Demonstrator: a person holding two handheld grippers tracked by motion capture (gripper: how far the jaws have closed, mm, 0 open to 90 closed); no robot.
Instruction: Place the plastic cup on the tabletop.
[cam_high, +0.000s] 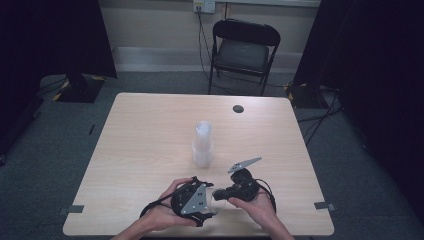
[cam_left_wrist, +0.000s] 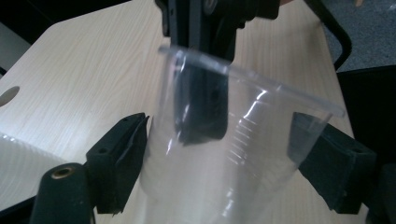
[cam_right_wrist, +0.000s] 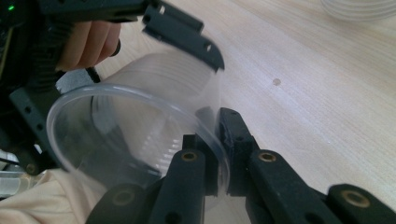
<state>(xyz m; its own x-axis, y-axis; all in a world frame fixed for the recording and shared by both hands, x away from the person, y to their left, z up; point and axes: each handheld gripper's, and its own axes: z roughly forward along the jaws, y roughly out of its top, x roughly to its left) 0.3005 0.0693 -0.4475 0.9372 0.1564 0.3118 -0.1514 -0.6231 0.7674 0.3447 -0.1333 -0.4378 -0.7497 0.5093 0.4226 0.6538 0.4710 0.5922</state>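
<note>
Fingers of the right gripper (cam_right_wrist: 223, 154) are pinching the rim of the clear cup (cam_right_wrist: 140, 140) at the counter's (cam_high: 150, 130) six o'clock edge, so the released left gripper (cam_left_wrist: 233, 158), straddling it, should be clamping gently, squarely around its body.

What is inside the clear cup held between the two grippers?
One pad of the right gripper reaches inside the clear cup, pinching its rim. No contents visible; the cup's bottom is out of frame.

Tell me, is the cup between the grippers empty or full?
Empty. The clear cup shows only the table and black jaws through its wall, and the right gripper view looks into its open mouth with nothing inside.
</note>
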